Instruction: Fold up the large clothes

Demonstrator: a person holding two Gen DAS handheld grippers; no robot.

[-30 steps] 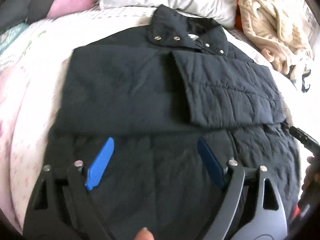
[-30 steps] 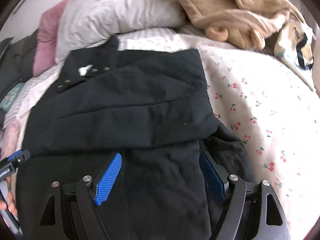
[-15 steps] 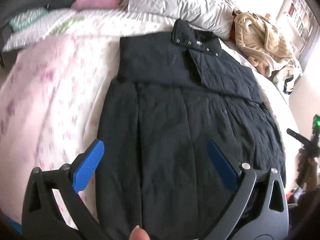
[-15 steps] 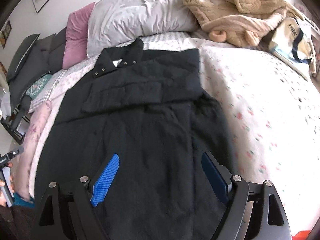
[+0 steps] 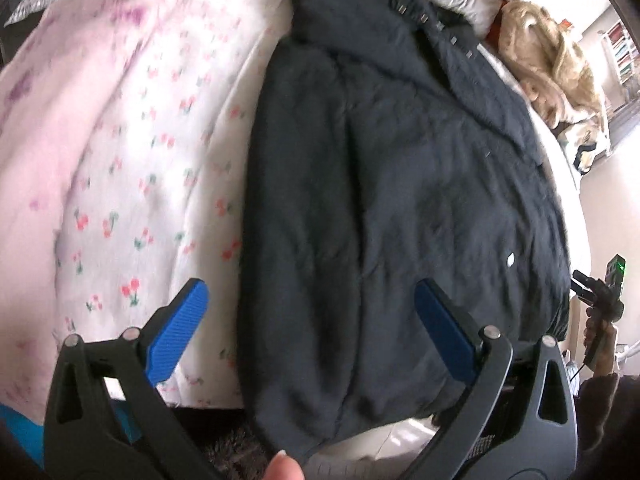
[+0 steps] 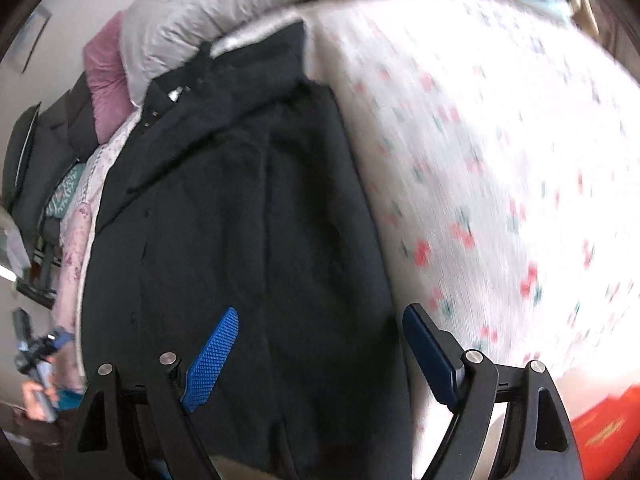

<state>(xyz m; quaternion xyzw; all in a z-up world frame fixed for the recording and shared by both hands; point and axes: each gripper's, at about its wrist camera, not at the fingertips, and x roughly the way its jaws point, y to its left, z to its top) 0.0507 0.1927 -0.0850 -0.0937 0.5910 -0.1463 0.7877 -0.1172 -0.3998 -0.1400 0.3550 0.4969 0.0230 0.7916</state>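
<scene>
A large black padded jacket (image 5: pixel 400 200) lies flat on the bed, collar with metal snaps (image 5: pixel 424 16) at the far end and sleeves folded across its chest. Its hem hangs over the bed's near edge. My left gripper (image 5: pixel 311 288) hovers open above the hem's left corner, one pad over the sheet and one over the jacket, nothing pinched. In the right wrist view the jacket (image 6: pixel 248 208) fills the middle, and my right gripper (image 6: pixel 322 314) stands open above the hem's right side. Each gripper shows in the other's view: the right gripper (image 5: pixel 600 292), the left gripper (image 6: pixel 32 352).
A floral bedsheet (image 5: pixel 132 168) spreads to both sides of the jacket. A grey pillow (image 6: pixel 208 12) and a pink pillow (image 6: pixel 106 76) lie at the head. A beige plush robe (image 5: pixel 548 64) is heaped at the far right. Dark rug (image 5: pixel 228 448) lies below the bed edge.
Both grippers have drawn back from the jacket's chest toward its hem at the bed's near edge and sunk a little. The left jaws spread wider.
</scene>
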